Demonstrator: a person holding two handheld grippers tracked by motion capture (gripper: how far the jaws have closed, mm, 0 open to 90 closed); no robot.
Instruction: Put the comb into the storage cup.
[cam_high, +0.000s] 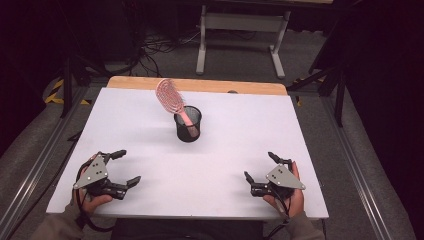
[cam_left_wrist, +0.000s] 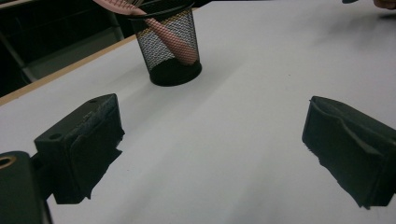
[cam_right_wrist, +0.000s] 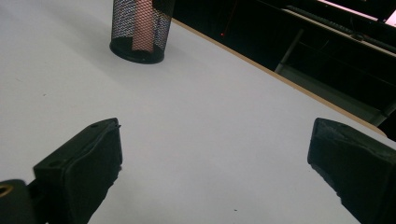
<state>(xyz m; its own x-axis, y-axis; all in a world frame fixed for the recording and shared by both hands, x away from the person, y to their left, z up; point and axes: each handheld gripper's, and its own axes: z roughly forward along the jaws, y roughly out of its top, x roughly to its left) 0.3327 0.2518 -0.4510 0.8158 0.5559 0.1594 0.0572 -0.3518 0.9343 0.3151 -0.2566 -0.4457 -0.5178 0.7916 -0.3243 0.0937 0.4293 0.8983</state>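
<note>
The left gripper (cam_high: 124, 167) and right gripper (cam_high: 260, 170) rest nearest the camera at the near edge of the white table (cam_high: 150, 200), each held in a hand, jaws spread wide apart and holding nothing; the table is bare but for one item; toward its far middle, well apart from both grippers, stands the black mesh cup (cam_high: 188, 124), upright; in it sits the pink hairbrush (cam_high: 172, 100), handle down inside the cup, head leaning out over the rim toward the far left; the left gripper view shows the handle (cam_left_wrist: 173, 39) slanting through the mesh down to the cup's base; the step in hand is probably a reach for the brush or cup, not yet begun; to do it well, one gripper should steady the light cup at its wall while the other closes on the brush neck just above the rim, then lift along the slant of the handle so the cup does not tip
</note>
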